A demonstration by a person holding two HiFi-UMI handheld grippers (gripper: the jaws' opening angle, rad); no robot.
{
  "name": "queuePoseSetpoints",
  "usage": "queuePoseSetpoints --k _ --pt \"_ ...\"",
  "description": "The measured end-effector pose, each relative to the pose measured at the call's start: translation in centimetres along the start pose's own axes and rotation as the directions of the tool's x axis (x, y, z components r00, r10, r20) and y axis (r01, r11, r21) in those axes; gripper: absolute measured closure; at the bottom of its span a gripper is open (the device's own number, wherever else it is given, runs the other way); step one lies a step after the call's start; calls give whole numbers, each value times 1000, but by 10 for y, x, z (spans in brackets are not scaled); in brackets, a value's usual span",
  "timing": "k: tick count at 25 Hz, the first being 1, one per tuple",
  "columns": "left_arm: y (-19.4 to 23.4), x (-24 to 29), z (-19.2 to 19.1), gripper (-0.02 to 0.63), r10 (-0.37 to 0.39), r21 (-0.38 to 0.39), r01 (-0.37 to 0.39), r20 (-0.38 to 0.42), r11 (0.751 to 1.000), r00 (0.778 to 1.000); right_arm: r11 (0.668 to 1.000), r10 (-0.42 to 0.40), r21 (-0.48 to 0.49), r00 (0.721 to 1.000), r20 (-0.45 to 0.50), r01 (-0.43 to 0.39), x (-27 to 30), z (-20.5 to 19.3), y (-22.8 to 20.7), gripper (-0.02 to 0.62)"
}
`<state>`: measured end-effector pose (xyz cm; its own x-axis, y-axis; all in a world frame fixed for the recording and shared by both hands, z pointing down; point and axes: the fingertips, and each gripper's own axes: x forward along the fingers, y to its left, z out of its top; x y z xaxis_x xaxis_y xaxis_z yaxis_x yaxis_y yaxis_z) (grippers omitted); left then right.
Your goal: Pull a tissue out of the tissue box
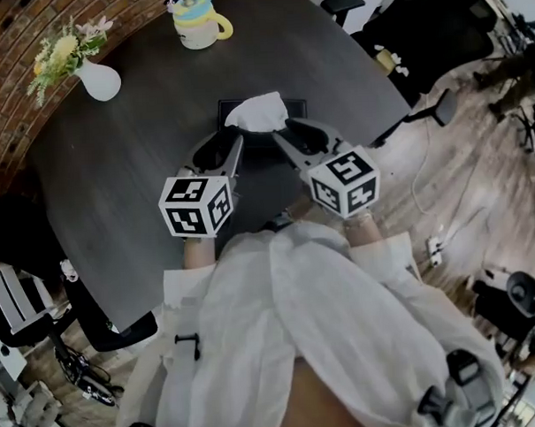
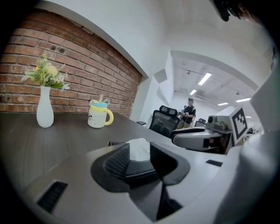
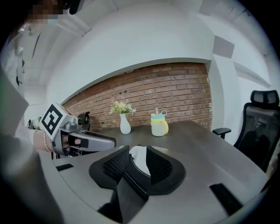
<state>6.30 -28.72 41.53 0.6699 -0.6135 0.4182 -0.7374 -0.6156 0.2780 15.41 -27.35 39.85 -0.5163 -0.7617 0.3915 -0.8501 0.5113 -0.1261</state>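
You hold both grippers low over the dark round table [image 1: 116, 197], side by side in front of your body, and both point slightly downward. In the head view the left gripper [image 1: 222, 146] aims toward 1 o'clock and the right gripper [image 1: 301, 138] toward 11 o'clock, so their tips come near each other at the near edge of the tissue box [image 1: 296, 108]. Each marker cube, the left one [image 1: 196, 205] and the right one [image 1: 341, 183], sits close to your chest. Your bare wrists come out of the white sleeves [image 1: 280, 296] just behind them.

The tissue box is black and stands on the table at 12 o'clock from you. A white tissue [image 1: 259, 111] sticks up from its top.

In the left gripper view, the jaws of the left gripper [image 2: 140, 164] stand apart and hold nothing. The tissue [image 2: 139, 149] and the stitched edge of the box [image 2: 140, 169] show in the gap between them but beyond the pads. The right gripper [image 3: 139, 168] is the same in its own view: its jaws are released, and the tissue [image 3: 141, 158] and the box [image 3: 136, 181] lie ahead of them, not pressed.

A white vase with flowers [image 1: 98, 80] stands at 10 o'clock on the table. A mug with a yellow handle [image 1: 197, 25] is at 11 o'clock, well apart from the box. Far behind, in the left gripper view, a person [image 2: 189, 111] stands near office chairs [image 2: 164, 122].
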Motion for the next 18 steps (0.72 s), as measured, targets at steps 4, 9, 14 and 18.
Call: queuePoseSetpoints --k 4,9,14,18 --pt "4 14 2 483 49 -9 -49 -7 999 999 998 52 -28 999 -13 -52 12 4 -15 479" --pt "12 24 -3 483 120 -50 -120 -15 992 993 992 112 -57 993 -39 -114 20 4 -30 478" --pt "16 25 -13 482 166 -83 -168 -31 982 986 985 158 -53 986 -60 -161 29 -3 -35 479" --pt "21 21 -22 477 185 -98 -189 -49 977 981 980 187 -54 979 -77 -192 37 -6 -31 479"
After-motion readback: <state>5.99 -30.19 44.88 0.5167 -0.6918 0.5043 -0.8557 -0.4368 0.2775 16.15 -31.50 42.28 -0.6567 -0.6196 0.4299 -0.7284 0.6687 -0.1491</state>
